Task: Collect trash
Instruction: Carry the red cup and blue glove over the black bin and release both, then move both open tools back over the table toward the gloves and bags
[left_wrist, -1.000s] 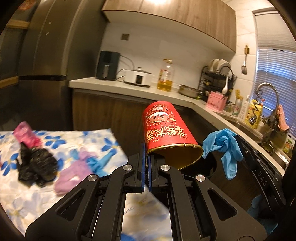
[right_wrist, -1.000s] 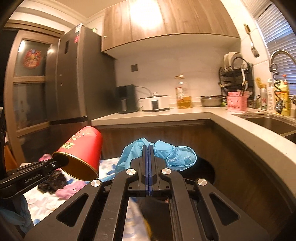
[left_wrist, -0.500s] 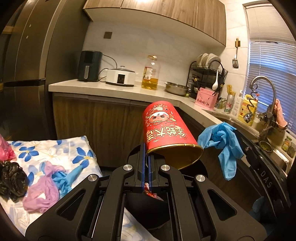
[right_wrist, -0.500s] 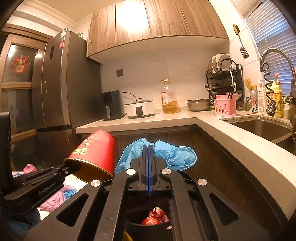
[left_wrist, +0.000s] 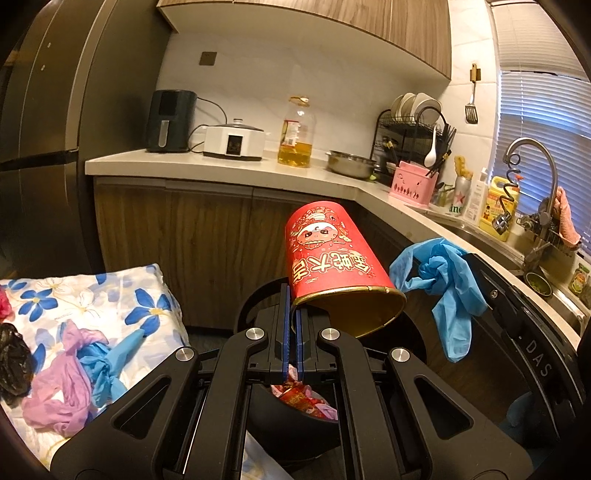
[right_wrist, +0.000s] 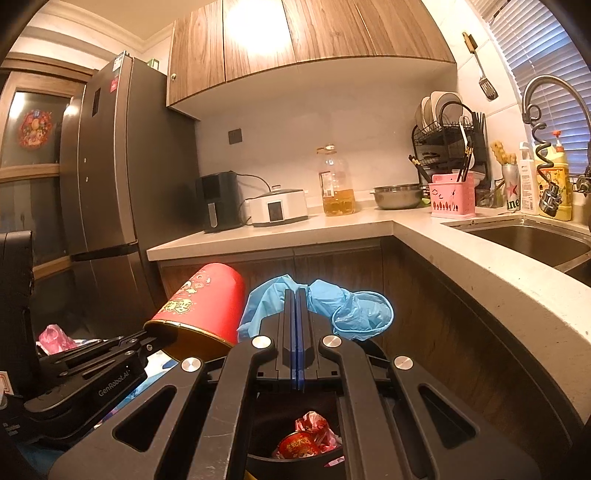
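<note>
My left gripper (left_wrist: 291, 295) is shut on the gold rim of a red paper cup (left_wrist: 328, 258), which tilts with its mouth down and toward the camera. In the right wrist view the same red cup (right_wrist: 203, 306) hangs at lower left. My right gripper (right_wrist: 295, 295) is shut on a crumpled blue glove (right_wrist: 351, 310), seen also as the blue glove (left_wrist: 443, 284) at the right of the left wrist view. Both hang above a black trash bin (left_wrist: 291, 424) holding red and pink wrappers (right_wrist: 306, 439).
A floral cloth (left_wrist: 92, 295) at left carries a purple glove (left_wrist: 62, 387), a blue glove (left_wrist: 107, 362) and a black bag (left_wrist: 13, 358). Wooden cabinets and an L-shaped counter (right_wrist: 461, 258) stand close ahead and right, with a sink (right_wrist: 535, 240). A fridge (right_wrist: 110, 184) stands left.
Both grippers have moved to the right, away from the floral cloth, to above the trash bin, whose contents have come into sight. The cup and the blue glove remain gripped.
</note>
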